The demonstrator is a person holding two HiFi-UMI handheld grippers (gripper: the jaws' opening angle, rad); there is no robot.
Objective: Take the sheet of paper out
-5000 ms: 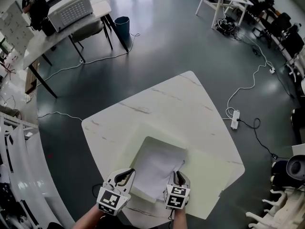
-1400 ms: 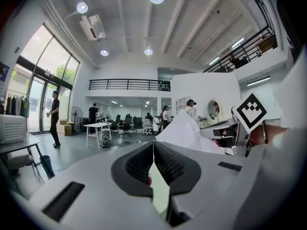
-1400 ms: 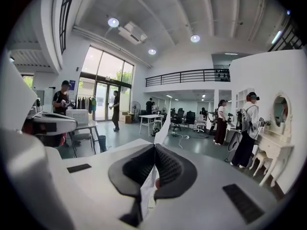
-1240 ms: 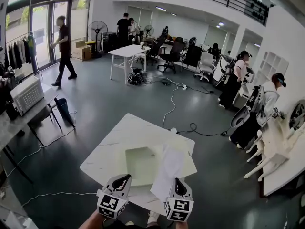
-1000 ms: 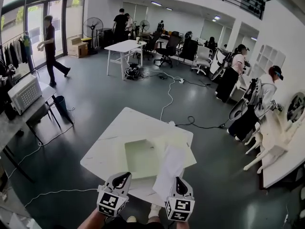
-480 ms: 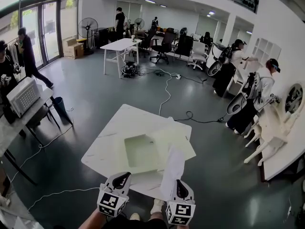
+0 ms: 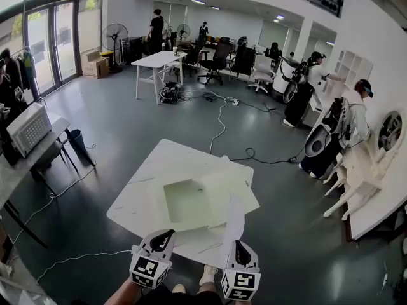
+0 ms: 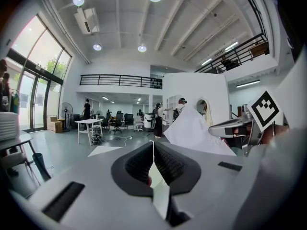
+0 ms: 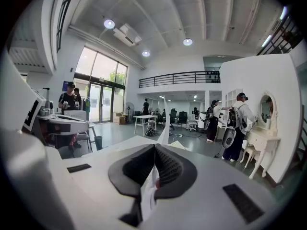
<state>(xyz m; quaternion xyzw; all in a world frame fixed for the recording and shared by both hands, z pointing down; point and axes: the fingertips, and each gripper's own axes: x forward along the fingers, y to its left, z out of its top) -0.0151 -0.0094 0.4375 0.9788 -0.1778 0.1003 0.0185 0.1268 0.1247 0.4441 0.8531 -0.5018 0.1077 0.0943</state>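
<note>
Head view, right gripper [image 7: 240,245] clamped on sheet of paper [image 7: 233,221], sheet upright over table [image 7: 143,199] near edge (box [image 7: 186,202] at 11 o'clock), left gripper [image 7: 165,236] closed, empty, at 9 o'clock, floor [image 7: 127,126] wide around table.

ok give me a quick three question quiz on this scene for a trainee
1. True or false: the sheet of paper lies flat inside the open box.
2. Which gripper grips the sheet? A) left gripper B) right gripper C) neither
3. Fill in: the left gripper's jaws are ____.
Key: 1 false, it is held upright, out of the box; 2 B; 3 shut.
</note>
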